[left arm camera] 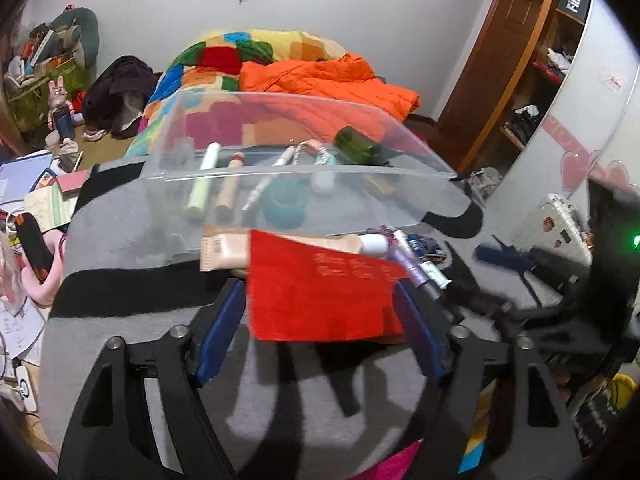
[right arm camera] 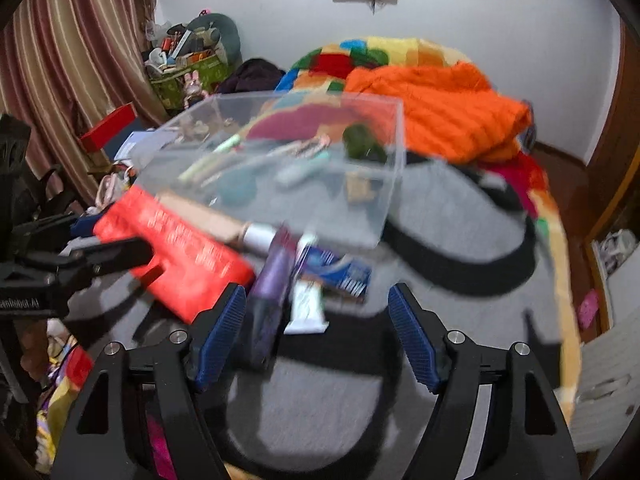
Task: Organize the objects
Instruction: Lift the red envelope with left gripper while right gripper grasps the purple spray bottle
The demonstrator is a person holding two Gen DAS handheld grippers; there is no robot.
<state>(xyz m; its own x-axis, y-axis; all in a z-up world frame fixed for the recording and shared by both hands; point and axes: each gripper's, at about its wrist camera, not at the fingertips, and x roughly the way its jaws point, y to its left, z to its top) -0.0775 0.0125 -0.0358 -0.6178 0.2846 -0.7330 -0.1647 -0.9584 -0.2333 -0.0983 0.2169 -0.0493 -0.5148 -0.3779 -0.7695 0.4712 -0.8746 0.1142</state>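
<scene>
A clear plastic bin (left arm camera: 280, 184) (right arm camera: 360, 208) sits on a grey and black blanket and holds several tubes and a dark green bottle (left arm camera: 356, 146) (right arm camera: 360, 140). My left gripper (left arm camera: 320, 316) is shut on a flat red packet (left arm camera: 320, 296), also seen in the right wrist view (right arm camera: 176, 256), held just above the blanket in front of the bin. My right gripper (right arm camera: 316, 320) is open and empty, above a purple tube (right arm camera: 272, 280) and a white tube (right arm camera: 306, 304). A beige tube (left arm camera: 240, 250) lies against the bin's front.
A blue packet (right arm camera: 340, 272) lies by the tubes. An orange quilt (right arm camera: 440, 112) and a patchwork cover (left arm camera: 248, 52) lie on the bed behind. Clutter and boxes (left arm camera: 40, 64) fill the far left. A wooden shelf (left arm camera: 532, 80) stands at the right.
</scene>
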